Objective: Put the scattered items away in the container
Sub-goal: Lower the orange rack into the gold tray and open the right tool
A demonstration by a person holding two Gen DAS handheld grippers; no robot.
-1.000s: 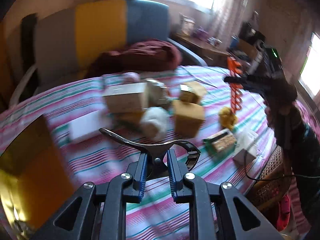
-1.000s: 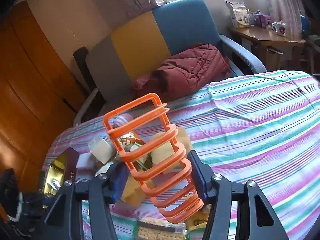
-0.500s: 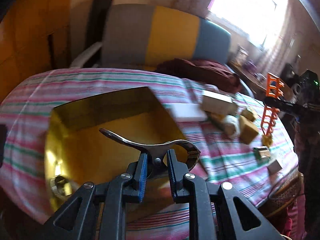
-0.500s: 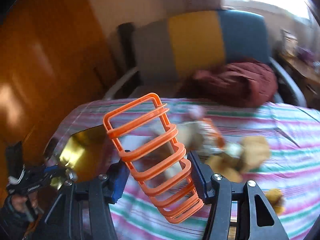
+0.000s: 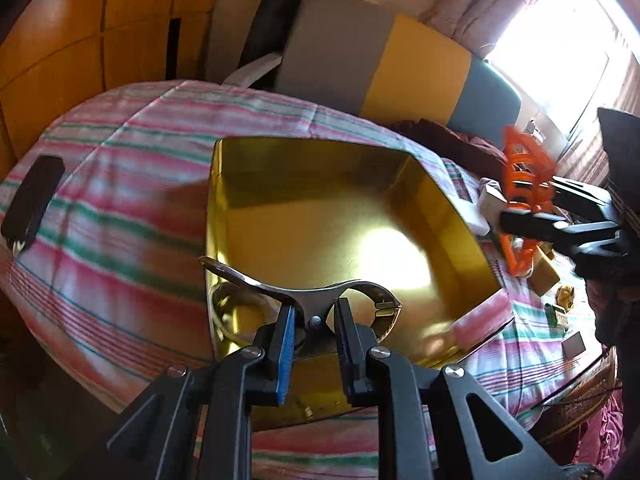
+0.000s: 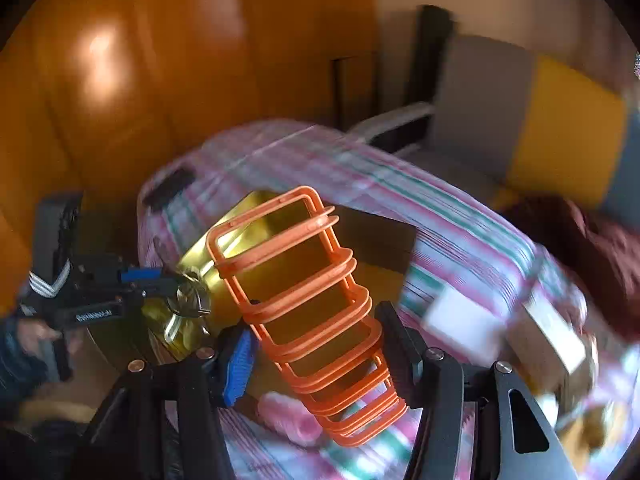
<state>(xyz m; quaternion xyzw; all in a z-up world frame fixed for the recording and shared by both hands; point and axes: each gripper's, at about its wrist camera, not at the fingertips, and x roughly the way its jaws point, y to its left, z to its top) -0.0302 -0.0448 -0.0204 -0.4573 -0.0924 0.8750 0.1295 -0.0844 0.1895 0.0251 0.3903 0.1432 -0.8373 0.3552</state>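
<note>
Left gripper (image 5: 314,322) pinches a stiff, slick metal clamp (image 5: 304,292) at its pivot, right gripper (image 6: 316,354) squeezes a light, springy orange rack (image 6: 308,300) mid-length, above the gold box (image 5: 320,216).

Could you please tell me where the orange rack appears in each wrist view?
Left wrist: the orange rack is at the far right edge, clamped in the right gripper.
Right wrist: rack at centre, between the jaws.
Shared landmark: the gold box on the striped cloth.
</note>
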